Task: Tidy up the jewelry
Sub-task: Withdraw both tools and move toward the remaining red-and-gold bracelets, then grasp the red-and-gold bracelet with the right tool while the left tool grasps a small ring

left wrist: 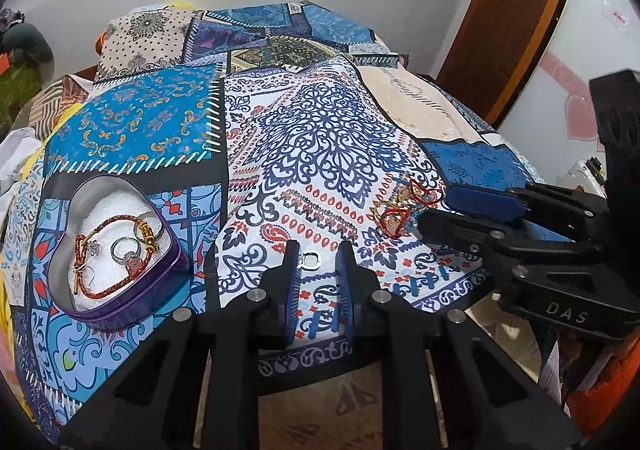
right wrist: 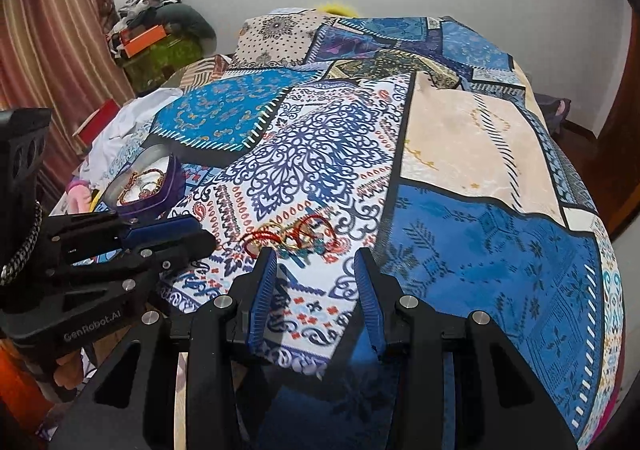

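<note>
A purple heart-shaped tin (left wrist: 120,246) lies on the patterned bedspread at the left. It holds a red braided bracelet (left wrist: 96,246), a silver ring (left wrist: 122,248) and a gold piece on white foam. The tin also shows in the right wrist view (right wrist: 152,185). My left gripper (left wrist: 318,250) is open; a small silver piece (left wrist: 309,258) lies between its fingertips on the cloth. A tangle of red and gold jewelry (left wrist: 404,209) lies to the right, also in the right wrist view (right wrist: 292,236). My right gripper (right wrist: 316,254) is open just in front of that tangle.
The patchwork bedspread (right wrist: 460,153) covers the whole bed, with its near edge under both grippers. Clothes and an orange box (right wrist: 144,37) are piled at the far left by a striped curtain. A brown door (left wrist: 512,9) stands at the right.
</note>
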`<state>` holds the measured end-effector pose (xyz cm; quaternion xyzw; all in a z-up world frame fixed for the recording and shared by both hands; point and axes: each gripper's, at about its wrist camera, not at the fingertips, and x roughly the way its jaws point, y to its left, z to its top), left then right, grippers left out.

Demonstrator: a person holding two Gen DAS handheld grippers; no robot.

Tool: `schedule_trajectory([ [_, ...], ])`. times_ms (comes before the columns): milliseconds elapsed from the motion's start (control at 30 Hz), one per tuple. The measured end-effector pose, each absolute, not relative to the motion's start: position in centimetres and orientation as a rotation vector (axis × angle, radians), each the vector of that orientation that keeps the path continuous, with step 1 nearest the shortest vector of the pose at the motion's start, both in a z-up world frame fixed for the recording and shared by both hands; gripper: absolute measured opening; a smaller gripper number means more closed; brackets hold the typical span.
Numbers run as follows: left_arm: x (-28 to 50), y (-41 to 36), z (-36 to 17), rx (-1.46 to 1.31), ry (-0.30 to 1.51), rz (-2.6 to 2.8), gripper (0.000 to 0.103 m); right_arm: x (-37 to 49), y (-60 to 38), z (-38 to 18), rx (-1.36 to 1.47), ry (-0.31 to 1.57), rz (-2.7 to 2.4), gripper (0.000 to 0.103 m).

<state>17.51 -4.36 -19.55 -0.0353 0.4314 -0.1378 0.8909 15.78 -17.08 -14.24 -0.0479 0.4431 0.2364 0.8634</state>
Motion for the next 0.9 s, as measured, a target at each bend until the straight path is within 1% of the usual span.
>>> schedule_trajectory([
  [200, 17.5, -4.3, -19.6, -0.078, 0.890, -0.296, 0.012, 16.4, -16.4, -14.4, -0.091, 0.930, 0.502, 0.037],
  [533, 17.4, -4.5, -19.6, -0.068, 0.885, -0.292, 0.011, 16.5, -16.4, -14.7, -0.093, 0.909, 0.503, 0.037],
  [633, 17.3, -4.4, -19.6, -0.073, 0.886, -0.292, 0.010, 16.2, -16.2, -14.8, -0.114, 0.904, 0.507, 0.032],
  [700, 17.2, -4.4, -19.5, -0.077, 0.888, -0.291, 0.009, 16.0, -16.2, -14.8, -0.119, 0.904, 0.513, 0.025],
  [800, 17.1, -4.4, -19.4, -0.078, 0.891, -0.289, 0.007, 15.7, -16.4, -14.7, -0.111, 0.904, 0.517, 0.019],
  [833, 17.0, -4.4, -19.4, -0.079, 0.891, -0.288, 0.007, 15.7, -16.5, -14.7, -0.101, 0.906, 0.523, 0.015],
  [867, 17.0, -4.4, -19.3, -0.080, 0.892, -0.287, 0.007, 15.7, -16.5, -14.8, -0.103, 0.913, 0.520, 0.005],
  [900, 16.9, -4.4, -19.3, -0.081, 0.893, -0.286, 0.007, 15.7, -16.5, -14.8, -0.104, 0.910, 0.513, 0.005],
])
